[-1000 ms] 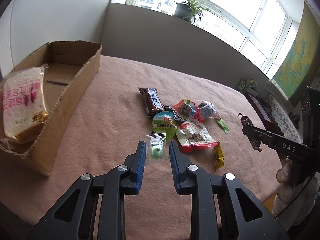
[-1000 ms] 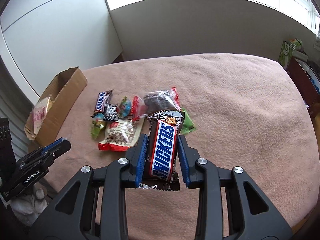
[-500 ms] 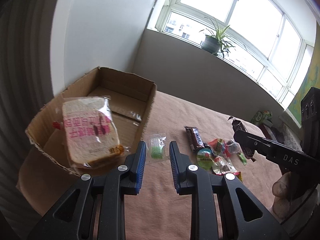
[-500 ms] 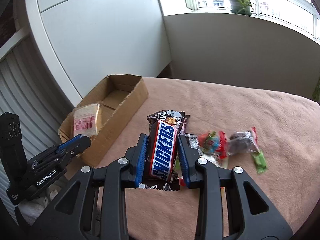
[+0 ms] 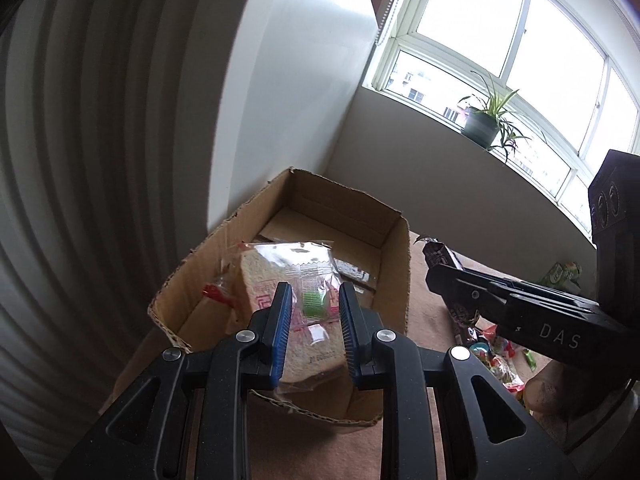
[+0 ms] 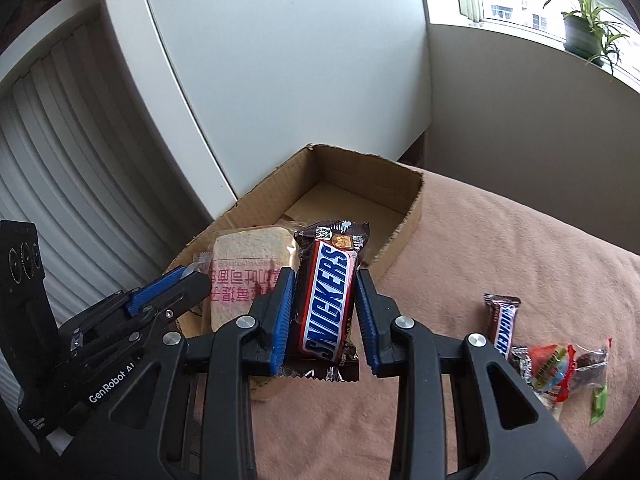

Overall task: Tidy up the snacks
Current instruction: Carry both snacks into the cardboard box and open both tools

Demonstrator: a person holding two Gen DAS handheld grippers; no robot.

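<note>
My left gripper is shut on a small clear packet with a green candy and holds it over the near end of the cardboard box. A wrapped bread slice leans inside the box. My right gripper is shut on a Snickers bar, held upright just beside the box's long wall. The right gripper also shows in the left wrist view, the left gripper in the right wrist view.
A second Snickers bar and several small wrapped snacks lie on the pink blanket to the right of the box. A white wall and a ribbed radiator stand behind the box. A potted plant sits on the windowsill.
Both grippers have swung left from the snack pile to the box, each carrying its snack. The left one now hangs over the box's near end.
</note>
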